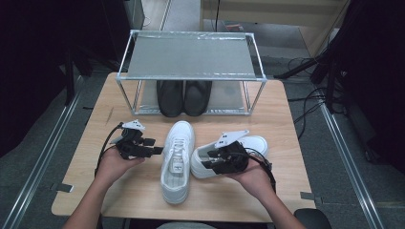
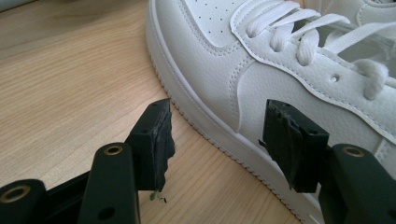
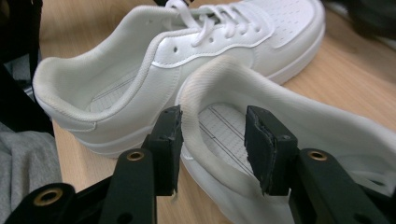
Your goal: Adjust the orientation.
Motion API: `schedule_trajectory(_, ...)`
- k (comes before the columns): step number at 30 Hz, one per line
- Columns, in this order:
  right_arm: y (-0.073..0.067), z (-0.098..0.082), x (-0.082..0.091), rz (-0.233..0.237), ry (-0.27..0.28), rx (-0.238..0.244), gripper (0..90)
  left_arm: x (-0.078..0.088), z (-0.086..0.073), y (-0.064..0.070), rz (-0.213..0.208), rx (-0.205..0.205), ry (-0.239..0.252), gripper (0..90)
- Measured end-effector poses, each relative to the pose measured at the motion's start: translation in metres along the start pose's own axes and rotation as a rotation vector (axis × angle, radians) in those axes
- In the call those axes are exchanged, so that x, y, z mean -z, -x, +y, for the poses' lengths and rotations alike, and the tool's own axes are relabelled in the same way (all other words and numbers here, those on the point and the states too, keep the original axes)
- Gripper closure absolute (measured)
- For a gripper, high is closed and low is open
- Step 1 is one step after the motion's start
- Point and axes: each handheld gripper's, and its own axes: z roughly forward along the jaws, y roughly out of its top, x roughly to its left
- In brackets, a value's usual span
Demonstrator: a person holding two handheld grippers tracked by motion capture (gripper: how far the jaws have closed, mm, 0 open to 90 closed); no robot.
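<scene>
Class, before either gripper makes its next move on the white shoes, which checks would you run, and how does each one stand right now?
1. Right gripper astride the heel collar of the right shoe: ok, one jaw inside, one outside.
2. Right pads pressing the collar: not ok, a gap shows on both sides.
3. Left gripper open: ok, nothing between its jaws.
4. Left gripper lined up on the left shoe: cannot tell, it sits by the sole's side.
5. Top of the rack free: ok.
6. Bottom of the rack free: not ok, the black shoes stand there.
</scene>
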Motion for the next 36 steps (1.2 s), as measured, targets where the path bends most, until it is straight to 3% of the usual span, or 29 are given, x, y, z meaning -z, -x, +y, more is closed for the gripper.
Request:
schedule_trajectory(11,0.023,-0.015,0.035,-0.065,0.092,-0.056,58.6,-0.004,0.004,-0.001,-0.007,-0.008,0.019,42.0)
schedule_trajectory(24,0.051,-0.051,0.062,-0.178,0.111,-0.174,60.7,-0.006,0.012,-0.007,-0.003,-0.022,0.019,41.0)
schedule_trajectory(30,0.063,-0.064,0.066,-0.223,0.115,-0.218,61.8,-0.01,0.013,-0.006,-0.002,-0.035,0.029,40.4)
schedule_trajectory(36,0.075,-0.078,0.066,-0.232,0.106,-0.278,79.1,-0.009,0.012,-0.007,-0.004,-0.031,0.036,39.9)
